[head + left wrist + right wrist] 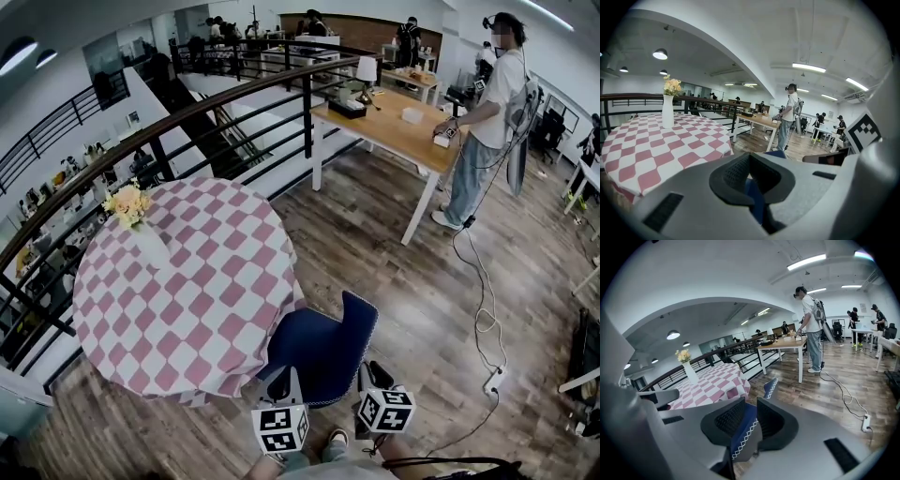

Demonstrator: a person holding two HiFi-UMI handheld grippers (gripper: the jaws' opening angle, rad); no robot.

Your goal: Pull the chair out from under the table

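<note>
Count: 1 blue chair (pixel 323 354), 1 round table (pixel 192 291) with a pink/white checked cloth, 1 white vase (pixel 151 244) with 1 bunch of flowers (pixel 128 202), 2 claws.

Chair sits at the round table's near-right edge. The cloth hem overlaps its left side in the head view. The rest of the shell is out over the wood floor.

Left gripper (pixel 281 382): on the chair rim's near-left part. In its own view (pixel 750 176) the jaws are nearly together, with a thin blue strip of chair (pixel 754 202) pinched between the pads. Reads as clamped on the chair.

Right gripper (pixel 370 375): at the rim's near-right part. In its own view (pixel 750 420) the jaws are a little apart. The chair's blue edge with white zigzag stitching (pixel 742 432) runs through the gap. The pads flank it and don't look clamped, so it has no hold.

Vase stands upright on the left side of the round table.

Far right: 1 wooden table (pixel 394 136) carrying 1 lamp (pixel 367 73), 1 dark box (pixel 347 108) and 1 white box (pixel 412 114). 1 person (pixel 487 117) stands at its right end, hand on the top. More people are further back, too small to count.

1 black railing (pixel 234 94) curves behind both tables. 1 cable (pixel 483 314) trails across the floor, right of the chair.
</note>
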